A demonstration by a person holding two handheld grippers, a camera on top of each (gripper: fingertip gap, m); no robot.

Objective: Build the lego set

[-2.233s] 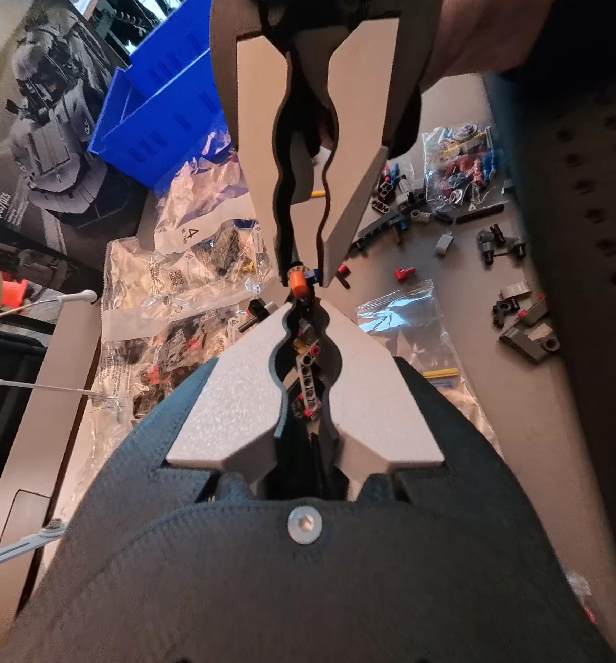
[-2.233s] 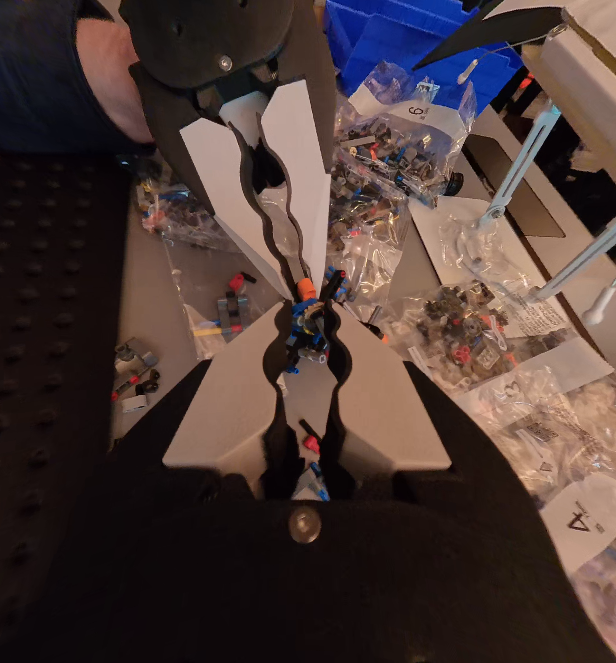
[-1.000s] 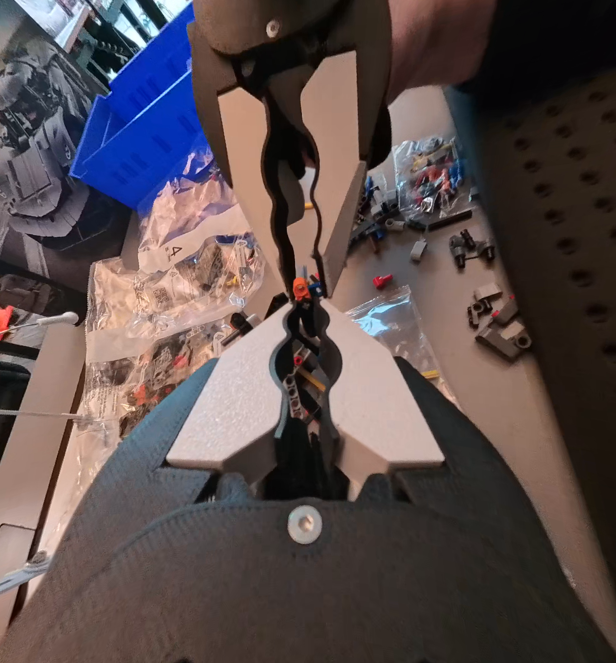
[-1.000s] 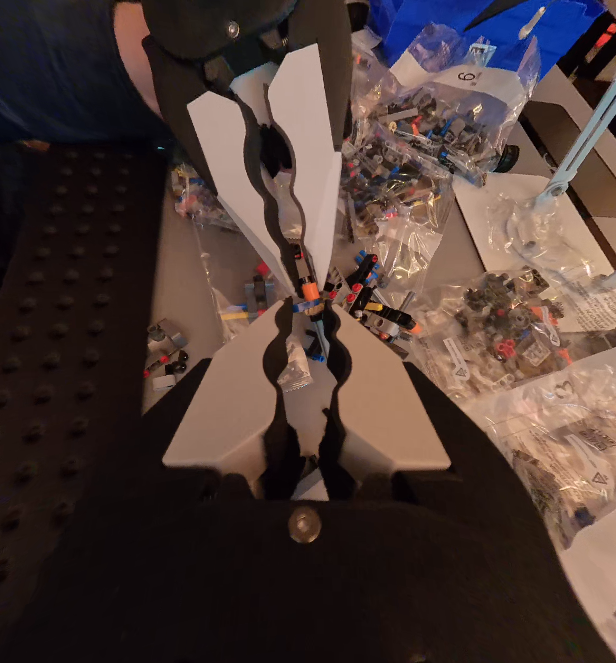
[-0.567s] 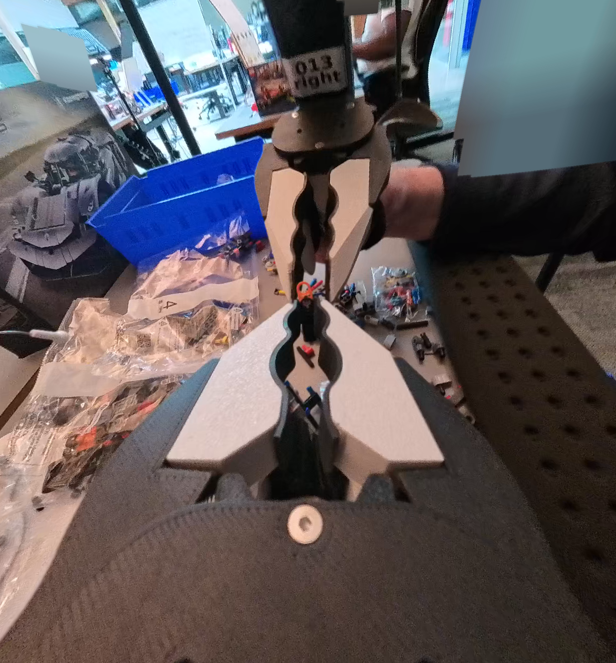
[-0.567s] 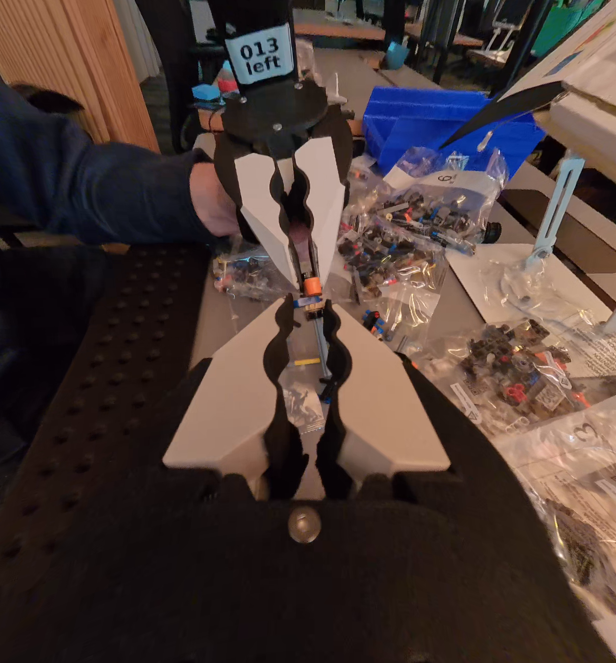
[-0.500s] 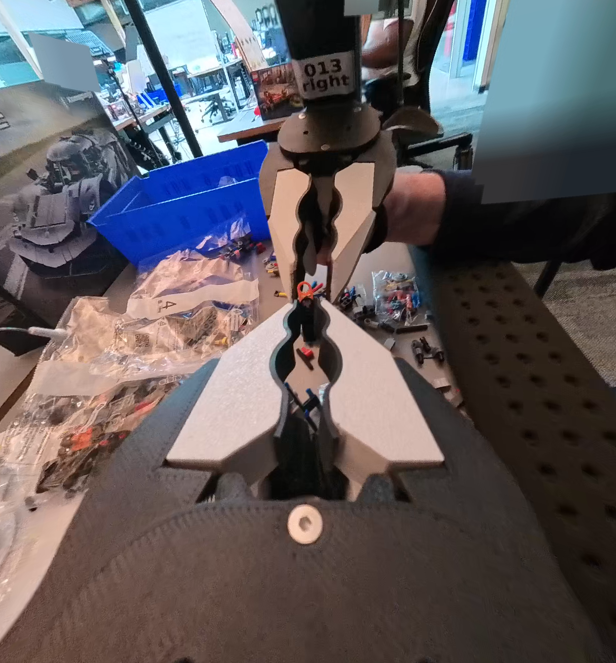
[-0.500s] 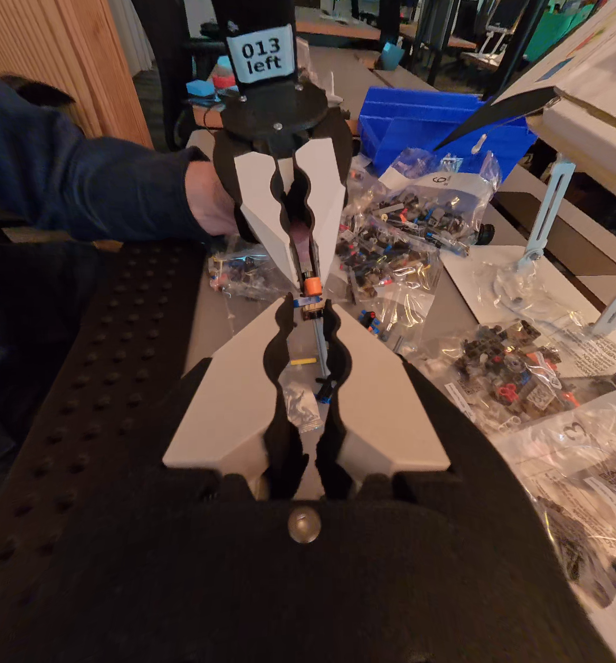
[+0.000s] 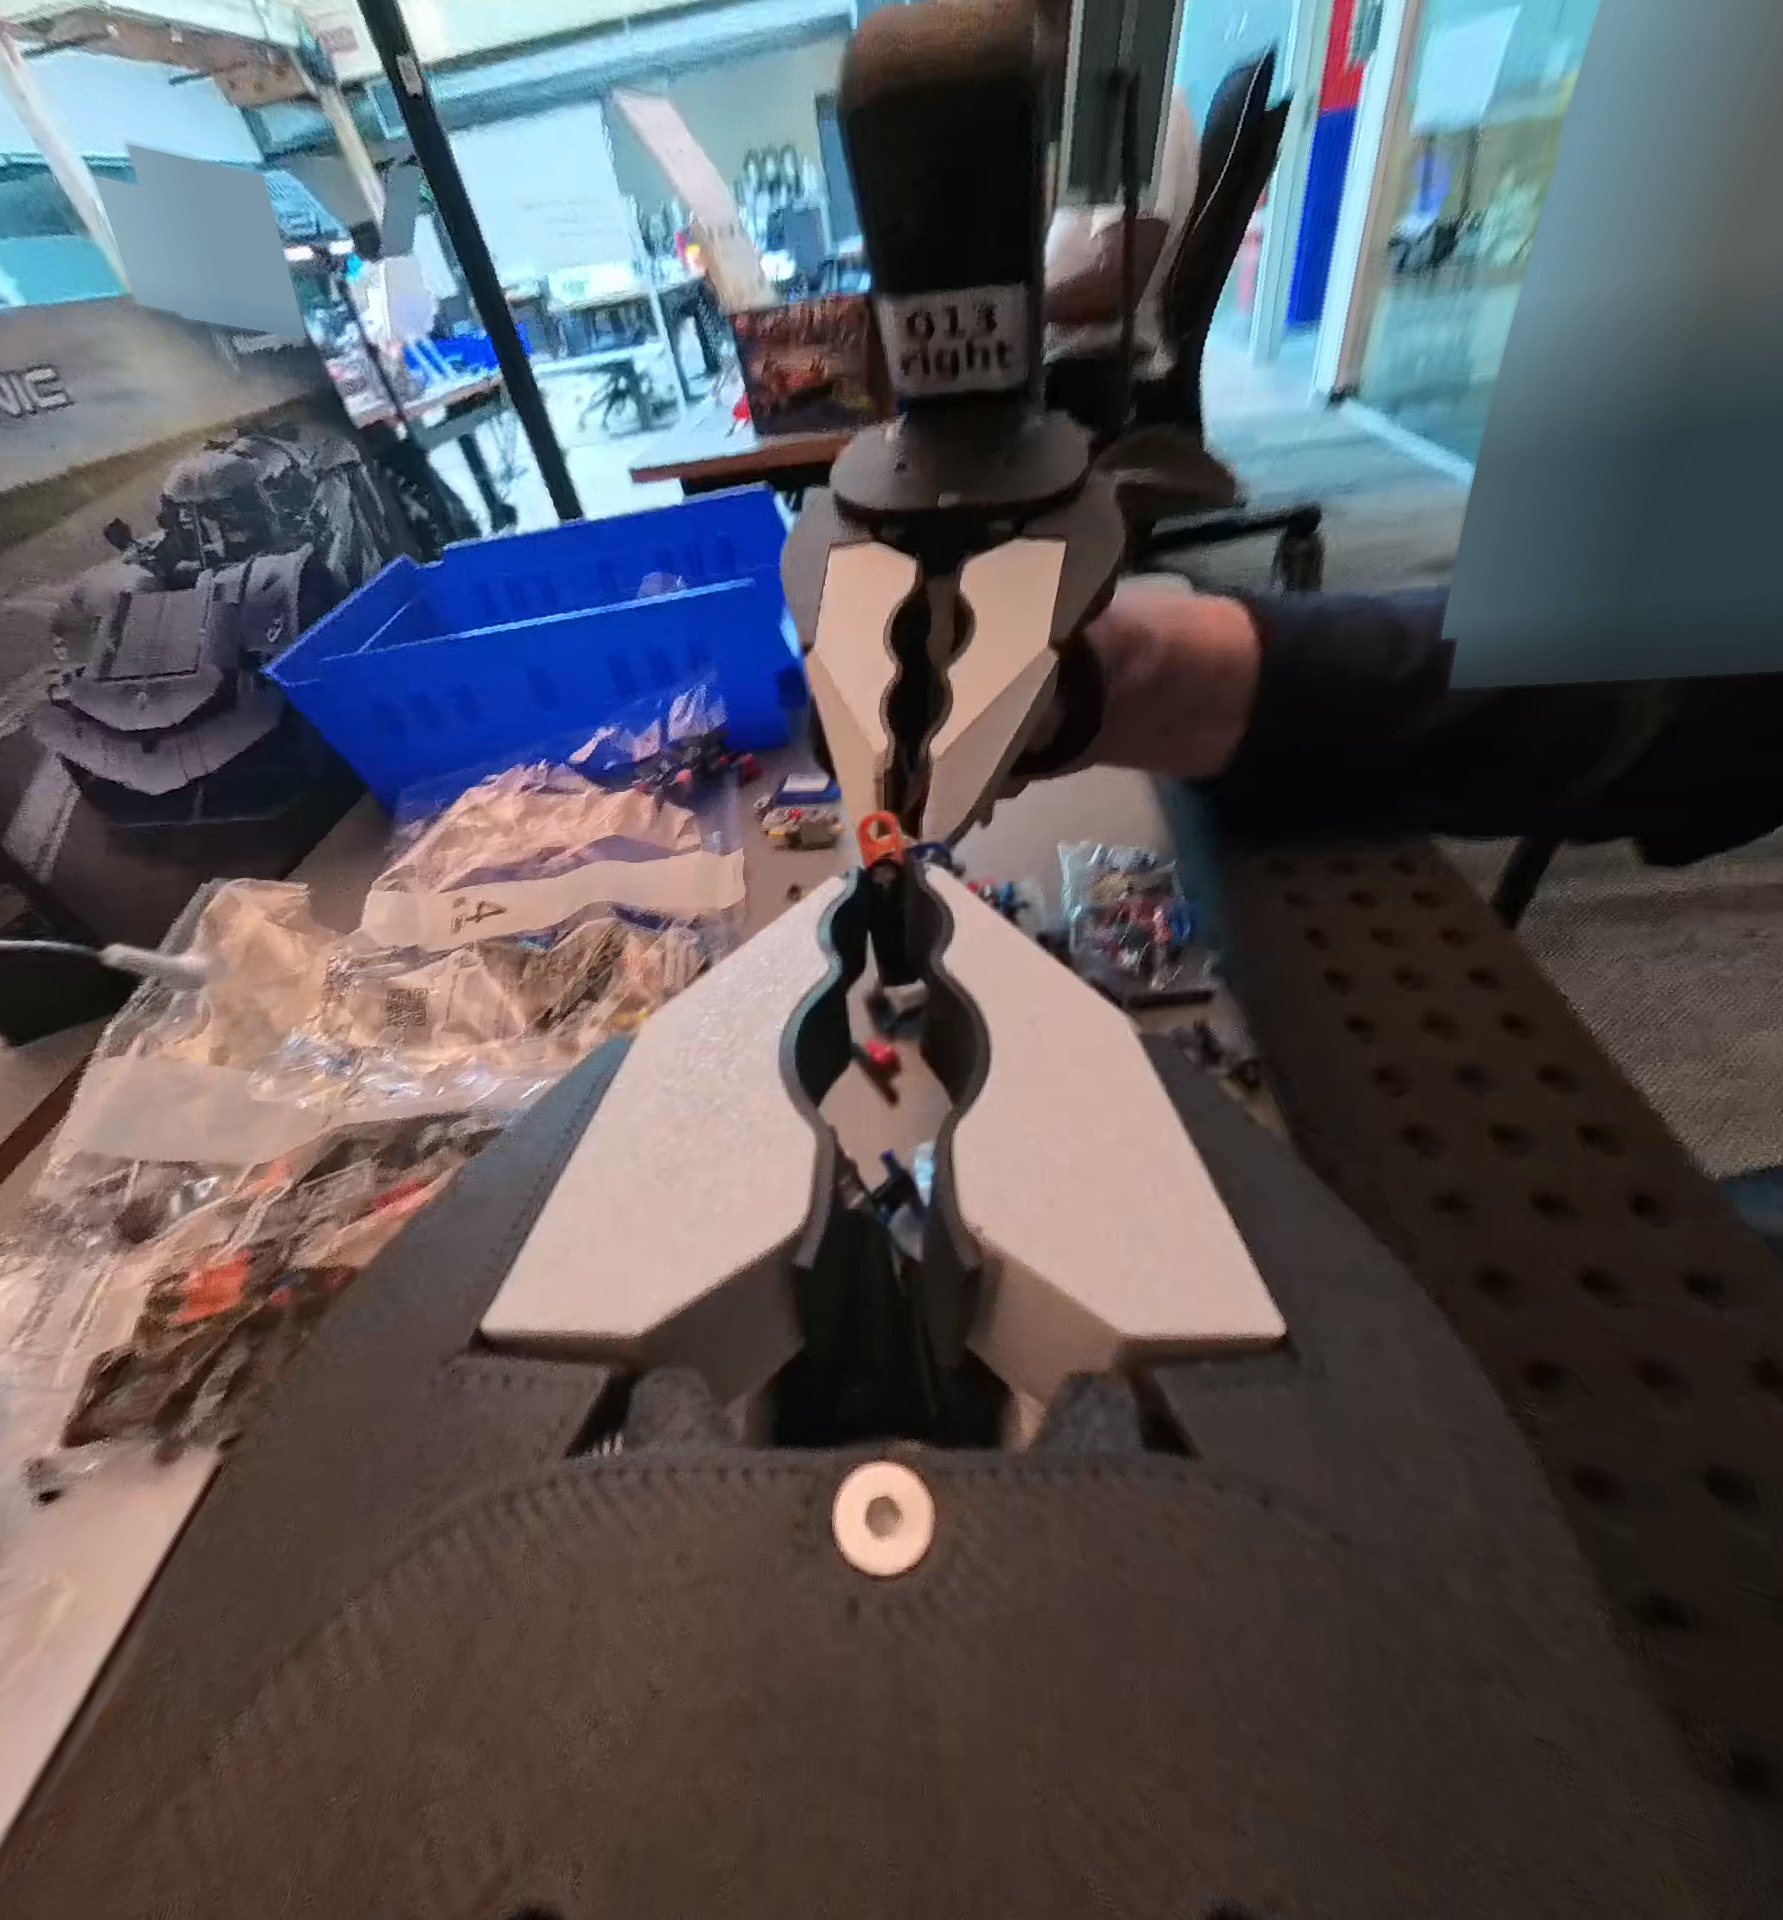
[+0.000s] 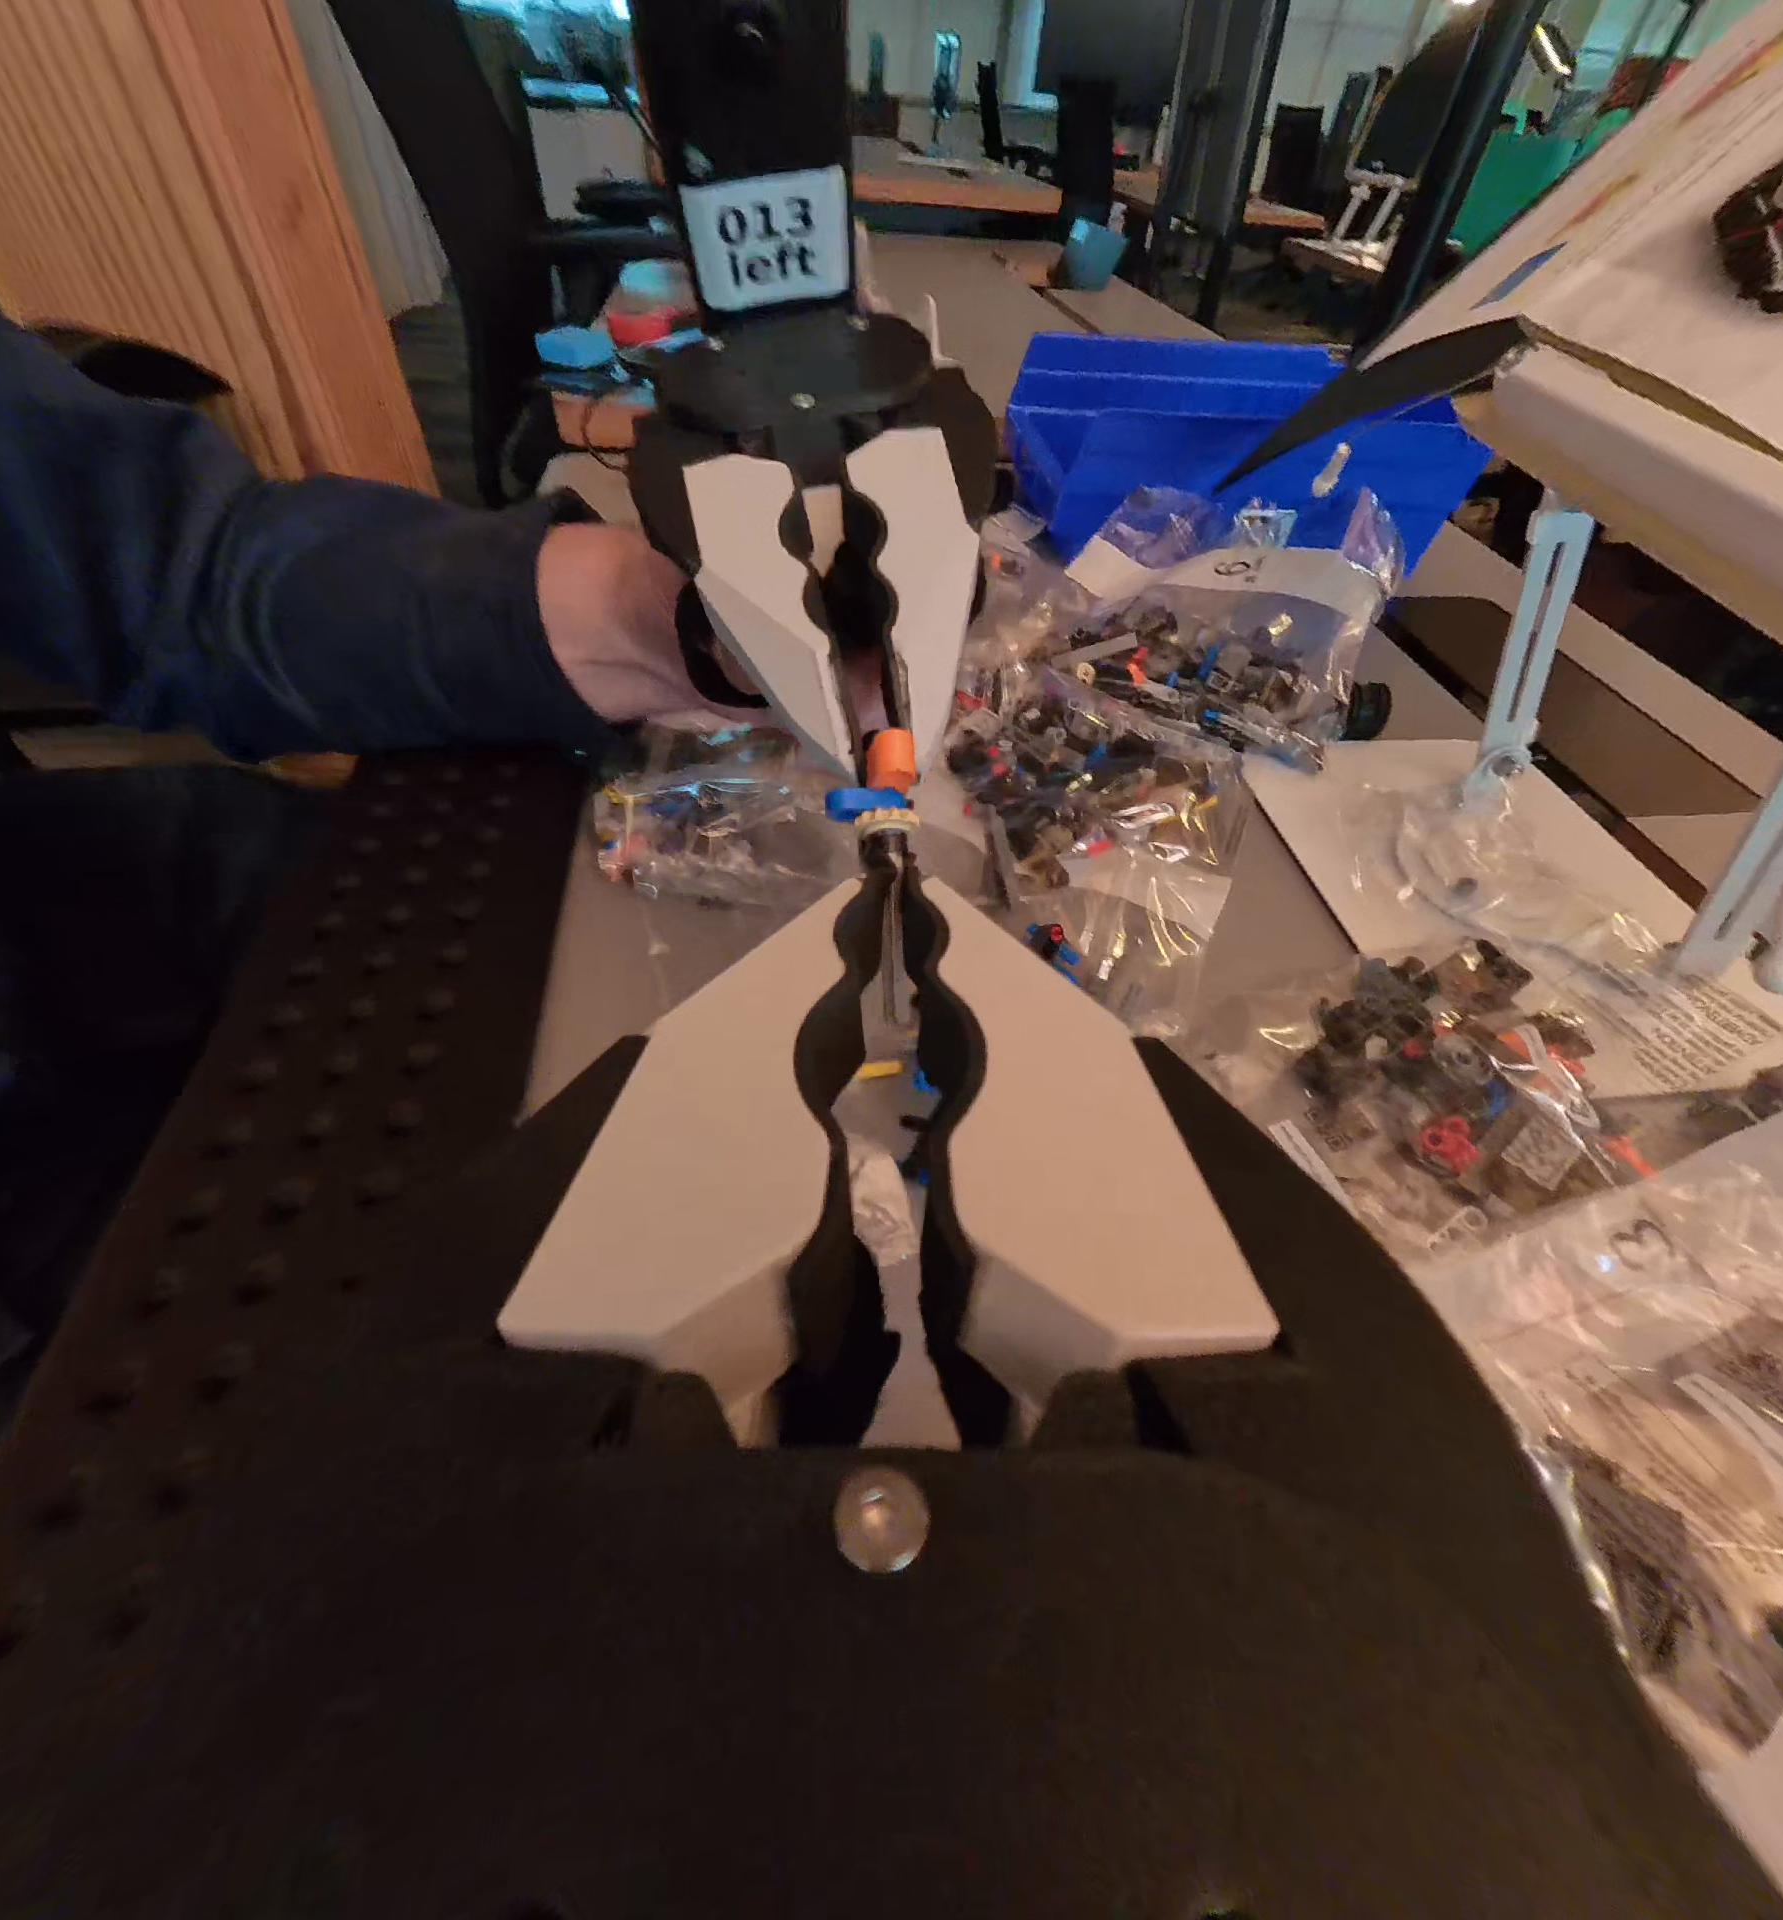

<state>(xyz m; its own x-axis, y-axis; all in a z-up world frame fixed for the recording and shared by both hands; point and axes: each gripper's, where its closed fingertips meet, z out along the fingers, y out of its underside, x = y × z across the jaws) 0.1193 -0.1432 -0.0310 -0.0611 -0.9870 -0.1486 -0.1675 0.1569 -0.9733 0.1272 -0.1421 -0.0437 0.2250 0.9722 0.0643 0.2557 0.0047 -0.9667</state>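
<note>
Change since earlier frames: both grippers have lifted from a steep downward look at the table to a near-level pose, still tip to tip; the small assembly came up with them.
Left gripper (image 9: 882,883): clenched on the black stem of the small lego assembly (image 10: 882,800), whose orange bush (image 9: 879,831) sits at the tips.
Right gripper (image 10: 885,883): clenched on a thin grey axle (image 10: 892,977) running back between its fingers.
Task meaning: judged mid-join, the axle being pressed into the assembly in the air, clear of the table.
Right view only: blue connector (image 10: 856,800) and tan gear (image 10: 885,826) under the orange bush.
Left view only: dark set box (image 9: 128,582) at 10 o'clock.
Surroundings: clear numbered parts bags (image 10: 1178,665) at 1 o'clock; blue plastic bin (image 9: 554,644) at 11 o'clock in the left view.
</note>
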